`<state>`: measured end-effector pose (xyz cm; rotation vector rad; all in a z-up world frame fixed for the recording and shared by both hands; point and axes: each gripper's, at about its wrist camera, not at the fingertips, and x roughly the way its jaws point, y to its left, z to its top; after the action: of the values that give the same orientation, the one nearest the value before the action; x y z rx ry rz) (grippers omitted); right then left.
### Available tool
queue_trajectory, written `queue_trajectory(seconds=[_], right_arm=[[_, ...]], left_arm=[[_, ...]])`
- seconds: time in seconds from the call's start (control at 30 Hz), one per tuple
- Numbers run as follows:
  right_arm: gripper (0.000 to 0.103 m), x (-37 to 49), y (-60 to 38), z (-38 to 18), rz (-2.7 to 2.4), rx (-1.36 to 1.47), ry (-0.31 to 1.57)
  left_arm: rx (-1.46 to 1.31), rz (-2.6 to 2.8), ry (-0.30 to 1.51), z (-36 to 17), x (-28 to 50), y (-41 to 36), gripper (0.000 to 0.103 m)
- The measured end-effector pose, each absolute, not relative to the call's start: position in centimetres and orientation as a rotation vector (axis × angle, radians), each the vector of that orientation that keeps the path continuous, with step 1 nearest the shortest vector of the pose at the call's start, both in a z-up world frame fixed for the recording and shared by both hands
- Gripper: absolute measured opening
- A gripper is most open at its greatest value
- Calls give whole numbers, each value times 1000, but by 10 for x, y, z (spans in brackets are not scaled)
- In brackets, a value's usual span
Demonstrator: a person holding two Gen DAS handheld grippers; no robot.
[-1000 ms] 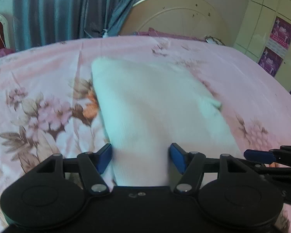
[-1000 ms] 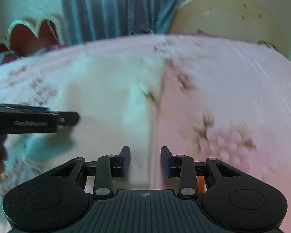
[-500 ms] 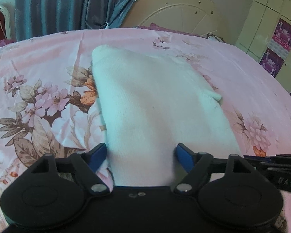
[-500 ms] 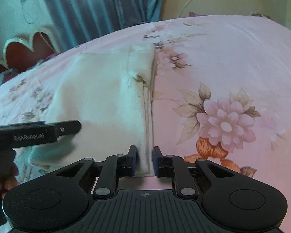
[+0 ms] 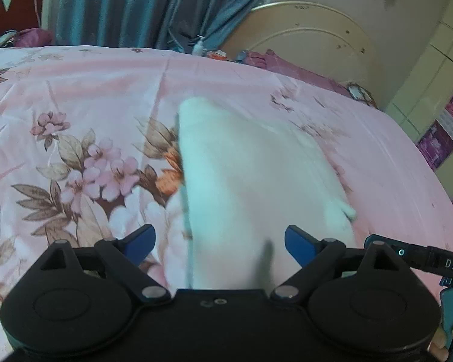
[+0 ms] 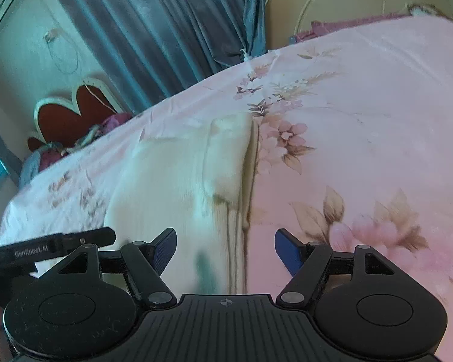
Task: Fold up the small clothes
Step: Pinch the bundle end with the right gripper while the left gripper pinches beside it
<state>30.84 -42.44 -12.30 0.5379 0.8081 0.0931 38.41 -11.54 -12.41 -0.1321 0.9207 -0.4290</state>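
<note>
Right tongs [image 6: 225, 249] now wide apart, off the white garment [image 6: 178, 199].

Right gripper [image 6: 225, 249] jaws wide over folded white garment [image 6: 178, 187].

My left hand-held gripper [image 5: 219, 242] fills the bottom of its own view, level, its blue-padded fingers [image 5: 299, 243] spread wide with nothing between them. My right hand-held gripper [image 6: 225, 249] sits the same way at the bottom of its view, jaws parted wide and gripping nothing. Each one shows at the lower edge of the other's view, so the two are side by side.
</note>
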Motion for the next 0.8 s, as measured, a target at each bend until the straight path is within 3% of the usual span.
queue_trajectory(seconds=[0.5, 0.6, 0.63, 0.67, 0.8], right_arm=[[71, 376, -436, -163, 176, 700, 834], [71, 378, -431, -163, 179, 696, 836], [64, 379, -430, -163, 177, 686, 839], [49, 378, -430, -162, 174, 675, 845], [48, 378, -434, -165, 173, 685, 839]], left_arm=[[-185, -485, 959, -154, 423, -133, 91], [-195, -508, 946, -156, 421, -139, 81], [-201, -514, 943, -155, 421, -140, 77], [-200, -510, 940, -155, 420, -142, 75], [-177, -513, 931, -154, 419, -145, 65]])
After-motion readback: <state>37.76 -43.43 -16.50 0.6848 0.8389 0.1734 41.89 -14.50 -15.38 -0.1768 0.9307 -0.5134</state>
